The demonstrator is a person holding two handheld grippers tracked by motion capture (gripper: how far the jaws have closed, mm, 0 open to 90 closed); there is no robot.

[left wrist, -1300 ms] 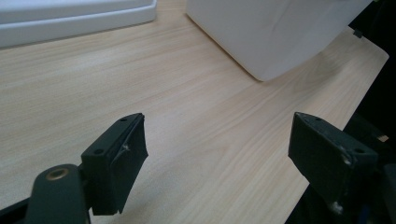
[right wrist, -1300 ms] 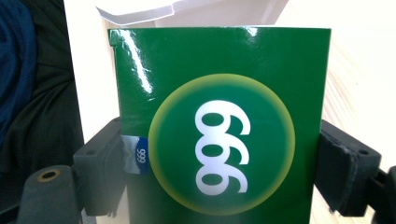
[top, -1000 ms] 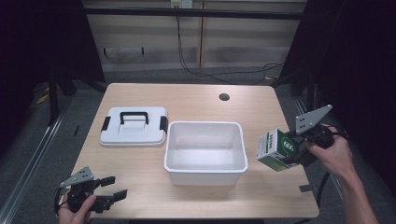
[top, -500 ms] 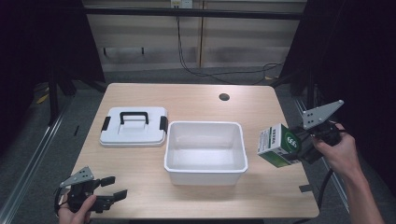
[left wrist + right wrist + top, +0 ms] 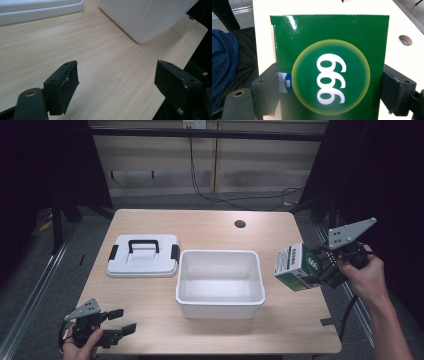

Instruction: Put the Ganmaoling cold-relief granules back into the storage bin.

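On the pale wooden table (image 5: 150, 295), a green box (image 5: 295, 267) marked 999 is clamped by the right gripper (image 5: 320, 272) beside the white bin (image 5: 220, 307), while the left gripper (image 5: 117, 325) is held wide open and empty.

Place: a lab or test room set up for recording.
Desk: a light wooden rectangular desk (image 5: 150, 295) with a round cable hole (image 5: 240, 224), bare of home clutter.
Behind the desk: plain beige wall panels (image 5: 250, 165) and loose black cables (image 5: 220, 195).
Beside the desk: dark curtains (image 5: 45, 160) and black metal frame legs (image 5: 59, 230).
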